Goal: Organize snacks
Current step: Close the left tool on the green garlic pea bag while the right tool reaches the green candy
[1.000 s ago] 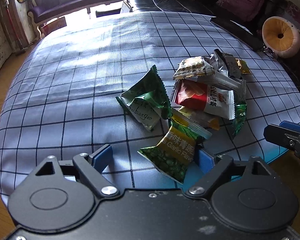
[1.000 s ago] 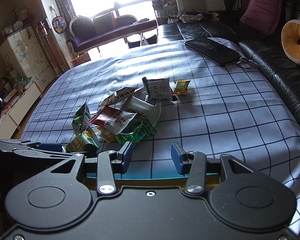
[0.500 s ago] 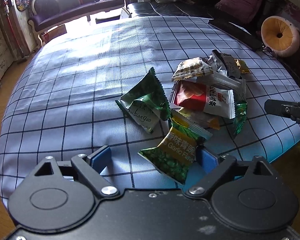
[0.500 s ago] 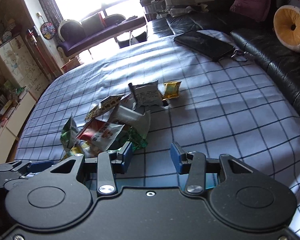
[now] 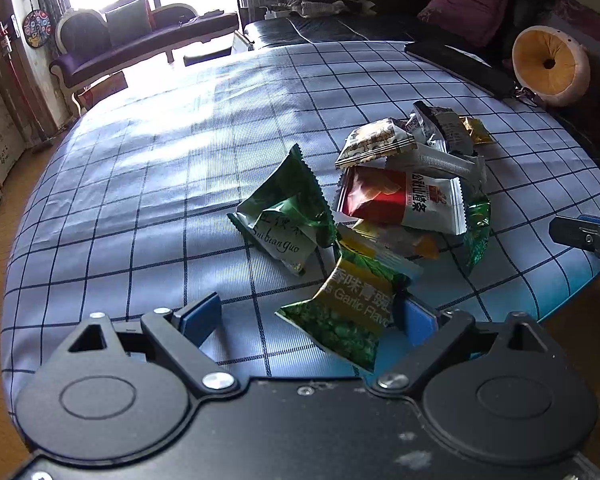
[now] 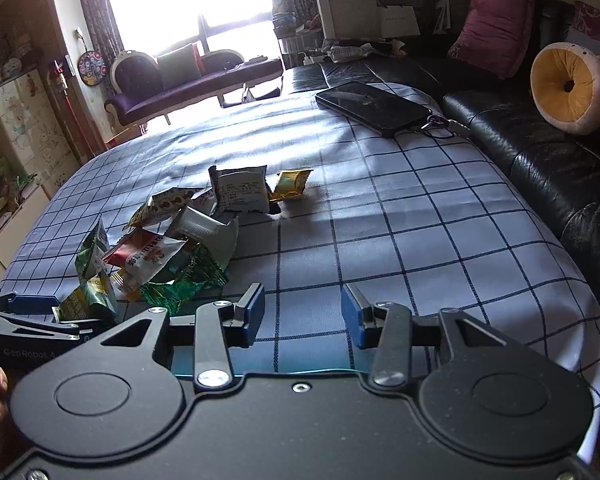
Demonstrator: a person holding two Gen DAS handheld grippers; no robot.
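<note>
Left gripper (image 5: 308,316) is framing the garlic-pea packet (image 5: 350,314) at the snack pile's (image 5: 404,196) near edge.
Fingers are standing spread, packet between them, unpinched, probably positioning for a pick. Right gripper (image 6: 302,316) is hovering, fingers apart, empty, over the checked surface (image 6: 420,240).

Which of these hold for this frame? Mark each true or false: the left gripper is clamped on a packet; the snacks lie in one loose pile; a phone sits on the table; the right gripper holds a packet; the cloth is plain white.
1. The left gripper is clamped on a packet. False: its jaws stand wide open, with the green garlic pea packet lying between them, against the right-hand pad.
2. The snacks lie in one loose pile. True.
3. A phone sits on the table. True.
4. The right gripper holds a packet. False: it is open and empty.
5. The cloth is plain white. False: it is checked with dark lines.
</note>
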